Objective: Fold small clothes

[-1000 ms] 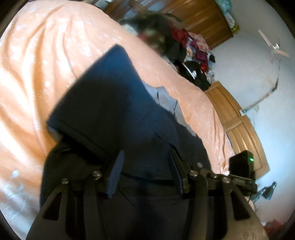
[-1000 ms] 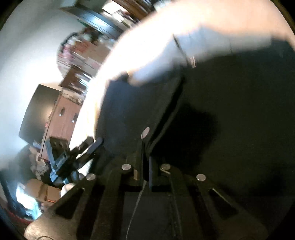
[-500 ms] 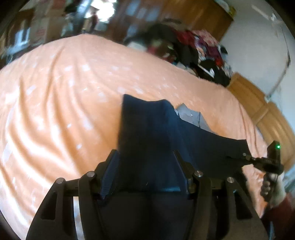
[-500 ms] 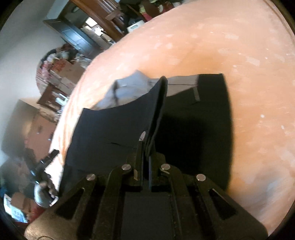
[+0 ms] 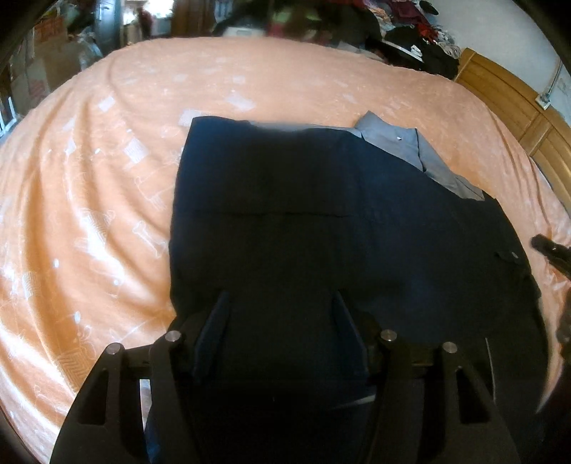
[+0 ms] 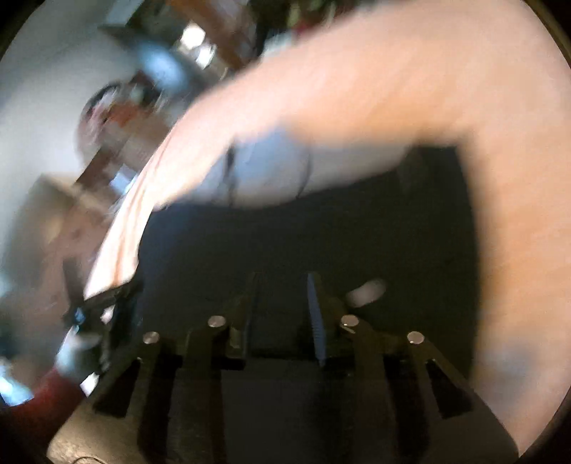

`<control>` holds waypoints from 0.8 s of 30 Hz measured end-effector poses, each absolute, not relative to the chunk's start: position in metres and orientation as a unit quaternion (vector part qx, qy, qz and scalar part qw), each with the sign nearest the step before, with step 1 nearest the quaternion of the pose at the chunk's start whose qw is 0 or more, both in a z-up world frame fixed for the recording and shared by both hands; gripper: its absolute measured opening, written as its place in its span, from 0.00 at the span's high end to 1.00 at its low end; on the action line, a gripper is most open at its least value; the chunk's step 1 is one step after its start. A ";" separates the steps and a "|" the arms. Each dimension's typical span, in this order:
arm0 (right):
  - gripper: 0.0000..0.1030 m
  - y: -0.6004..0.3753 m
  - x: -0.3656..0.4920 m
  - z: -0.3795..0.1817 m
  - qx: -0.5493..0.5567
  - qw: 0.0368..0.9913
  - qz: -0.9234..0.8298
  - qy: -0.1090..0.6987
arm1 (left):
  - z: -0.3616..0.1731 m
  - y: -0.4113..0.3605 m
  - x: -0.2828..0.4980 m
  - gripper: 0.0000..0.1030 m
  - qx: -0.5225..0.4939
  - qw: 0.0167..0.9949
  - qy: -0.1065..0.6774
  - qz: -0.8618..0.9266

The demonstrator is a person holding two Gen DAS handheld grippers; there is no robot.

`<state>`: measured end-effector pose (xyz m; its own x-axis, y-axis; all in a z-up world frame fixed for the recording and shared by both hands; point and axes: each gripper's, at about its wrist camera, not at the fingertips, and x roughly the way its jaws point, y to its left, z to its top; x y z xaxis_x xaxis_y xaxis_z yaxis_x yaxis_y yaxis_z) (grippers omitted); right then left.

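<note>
A dark navy shirt (image 5: 303, 214) with a grey collar (image 5: 399, 142) lies folded flat on the orange bedspread (image 5: 107, 178). In the left wrist view my left gripper (image 5: 280, 310) hovers over the shirt's near edge, its fingers spread wide with the cloth beneath them. The right gripper's tip (image 5: 549, 250) shows at the shirt's right edge. The right wrist view is blurred: my right gripper (image 6: 283, 303) stands open over the navy shirt (image 6: 321, 242), nothing pinched between its fingers. The grey collar (image 6: 278, 171) lies beyond. The left gripper (image 6: 96, 307) appears at the left.
A heap of clothes (image 5: 410, 21) sits past the far side of the bed. A wooden headboard (image 5: 517, 107) runs along the right. Cardboard boxes (image 5: 46, 60) stand at the far left. A red sleeve (image 6: 53, 385) shows at the lower left.
The lifted shirt flap has come down flat on the bed. My right gripper, shut on the fold before, has opened and let go. The left gripper has stayed open.
</note>
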<state>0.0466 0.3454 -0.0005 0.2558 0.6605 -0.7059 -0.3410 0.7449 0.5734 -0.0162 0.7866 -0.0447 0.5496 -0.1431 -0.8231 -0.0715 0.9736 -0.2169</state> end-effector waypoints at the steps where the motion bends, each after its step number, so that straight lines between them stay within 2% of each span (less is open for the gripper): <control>1: 0.83 0.349 0.048 -0.025 0.153 0.753 0.317 0.556 | -0.043 0.787 -0.018 0.39 -0.117 0.870 0.478 -0.020; 2: 0.88 0.341 0.043 -0.028 0.166 0.755 0.312 0.552 | -0.040 0.789 -0.023 0.40 -0.129 0.865 0.484 -0.022; 3: 0.87 0.322 0.035 -0.024 0.202 0.748 0.311 0.550 | -0.036 0.793 -0.030 0.40 -0.139 0.862 0.487 -0.026; 5: 0.72 0.280 0.005 -0.006 0.233 0.751 0.319 0.529 | -0.023 0.799 -0.057 0.40 -0.139 0.860 0.489 -0.031; 6: 0.59 0.260 -0.012 -0.002 0.232 0.755 0.316 0.526 | -0.017 0.804 -0.078 0.39 -0.133 0.862 0.488 -0.038; 7: 0.57 0.235 -0.032 0.000 0.234 0.758 0.304 0.528 | -0.015 0.809 -0.093 0.38 -0.131 0.861 0.489 -0.043; 9: 0.57 0.192 -0.070 -0.003 0.239 0.761 0.273 0.538 | -0.020 0.827 -0.132 0.38 -0.145 0.851 0.502 -0.048; 11: 0.62 0.153 -0.118 -0.012 0.271 0.751 0.262 0.542 | -0.030 0.845 -0.167 0.38 -0.179 0.842 0.507 -0.046; 13: 0.63 0.140 -0.145 -0.017 0.298 0.735 0.266 0.547 | -0.036 0.857 -0.202 0.38 -0.223 0.842 0.488 -0.058; 17: 0.62 0.157 -0.195 -0.030 0.281 0.709 0.291 0.578 | -0.036 0.859 -0.240 0.38 -0.279 0.837 0.464 -0.083; 24: 0.62 0.176 -0.204 -0.037 0.251 0.696 0.315 0.595 | -0.036 0.844 -0.269 0.38 -0.306 0.806 0.484 -0.149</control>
<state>-0.2043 0.1757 -0.0366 0.0942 0.7369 -0.6695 -0.1384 0.6756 0.7242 -0.2691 0.8439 -0.0364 0.4865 -0.5358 -0.6901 -0.0567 0.7689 -0.6369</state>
